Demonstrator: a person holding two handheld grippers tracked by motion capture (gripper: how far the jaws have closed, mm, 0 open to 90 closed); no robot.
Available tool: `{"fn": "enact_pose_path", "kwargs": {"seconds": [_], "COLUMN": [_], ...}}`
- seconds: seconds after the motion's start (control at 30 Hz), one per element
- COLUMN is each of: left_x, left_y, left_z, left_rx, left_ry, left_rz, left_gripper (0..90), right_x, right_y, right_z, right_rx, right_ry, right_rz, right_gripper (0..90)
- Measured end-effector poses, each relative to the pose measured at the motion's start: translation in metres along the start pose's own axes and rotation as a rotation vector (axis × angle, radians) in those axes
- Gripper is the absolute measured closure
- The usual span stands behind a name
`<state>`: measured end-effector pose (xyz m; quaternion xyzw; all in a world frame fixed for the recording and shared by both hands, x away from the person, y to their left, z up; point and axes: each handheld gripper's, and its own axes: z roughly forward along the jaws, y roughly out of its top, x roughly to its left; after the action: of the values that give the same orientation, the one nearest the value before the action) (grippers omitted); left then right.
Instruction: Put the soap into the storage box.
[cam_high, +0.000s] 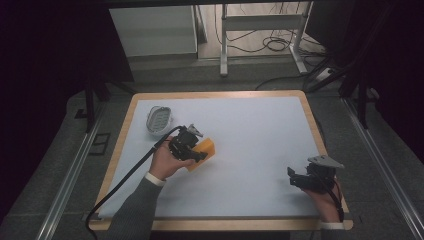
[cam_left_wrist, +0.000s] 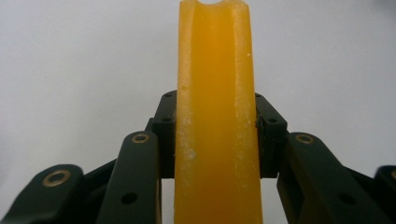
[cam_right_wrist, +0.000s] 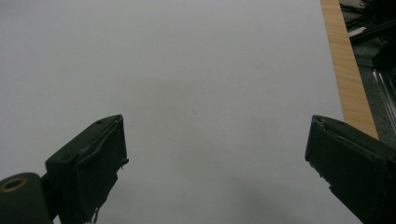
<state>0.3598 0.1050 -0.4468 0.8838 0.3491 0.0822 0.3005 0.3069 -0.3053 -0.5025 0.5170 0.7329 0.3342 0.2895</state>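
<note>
Left gripper view: left gripper (cam_left_wrist: 217, 140) clamped on yellow sponge (cam_left_wrist: 217, 116), prob. light & squashy, best held mid-body; right gripper (cam_right_wrist: 215, 158) jaws wide apart nr table's (cam_high: 240, 100) right edge.

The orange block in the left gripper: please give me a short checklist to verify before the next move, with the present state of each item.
1. Left gripper shut on the orange block: ok.
2. Block centred between the jaws: ok.
3. Right gripper open and holding nothing: ok.
4. White table surface bare between the two grippers: ok.
5. Grey dish apart from the block: ok.
6. Block lifted off the table: cannot tell.
</note>
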Motion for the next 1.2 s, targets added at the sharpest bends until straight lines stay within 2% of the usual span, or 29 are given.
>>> {"fn": "enact_pose_path", "kwargs": {"seconds": [0.93, 1.2], "left_x": [0.016, 0.022], "left_y": [0.0, -0.001], "left_z": [-0.016, -0.023], "left_rx": [-0.008, -0.018], "left_ry": [0.014, 0.029], "left_rz": [-0.024, -0.034], "left_gripper": [61.1, 61.1], "right_x": [-0.001, -0.002], "right_y": [0.0, 0.0], "right_z": [0.0, -0.002], "right_rx": [-0.004, -0.008], "right_ry": [-0.002, -0.001], "right_rz": [0.001, 0.002], "right_gripper": [5.5, 5.5]}}
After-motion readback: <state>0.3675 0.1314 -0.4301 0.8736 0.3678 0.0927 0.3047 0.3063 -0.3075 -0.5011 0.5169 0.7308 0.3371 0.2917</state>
